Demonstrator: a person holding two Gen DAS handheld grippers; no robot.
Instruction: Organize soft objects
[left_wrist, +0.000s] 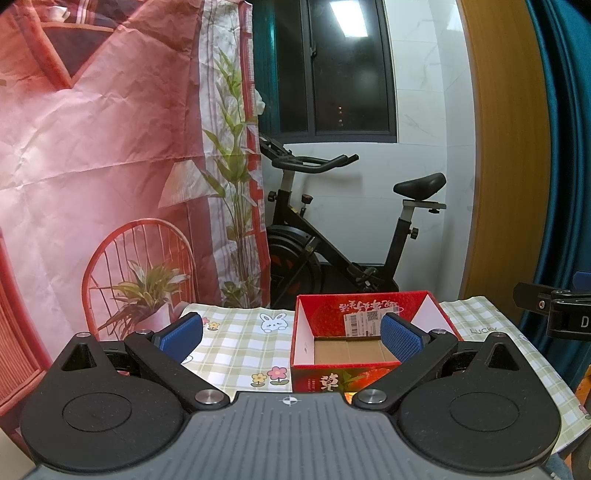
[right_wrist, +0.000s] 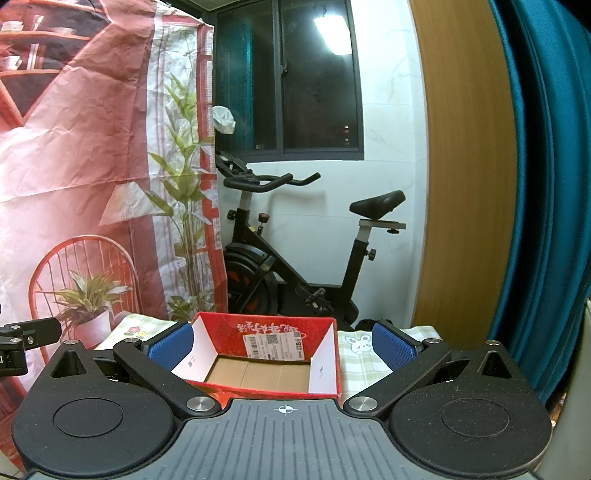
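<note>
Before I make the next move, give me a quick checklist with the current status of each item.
1. Left claw open and holding nothing: ok.
2. Right claw open and holding nothing: ok.
3. Red box open at the top, cardboard floor bare: ok.
4. Box sitting flat on the checked tablecloth: ok.
5. Soft objects located: not ok, none appear in either view.
6. Room between the two claws: cannot tell.

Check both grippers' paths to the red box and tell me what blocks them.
Nothing visible does. The red box sits open-topped on the checked tablecloth, apparently empty. The right gripper faces it directly, jaws open; the left gripper, also open, sees it ahead, slightly right. No soft objects are in view.
</note>
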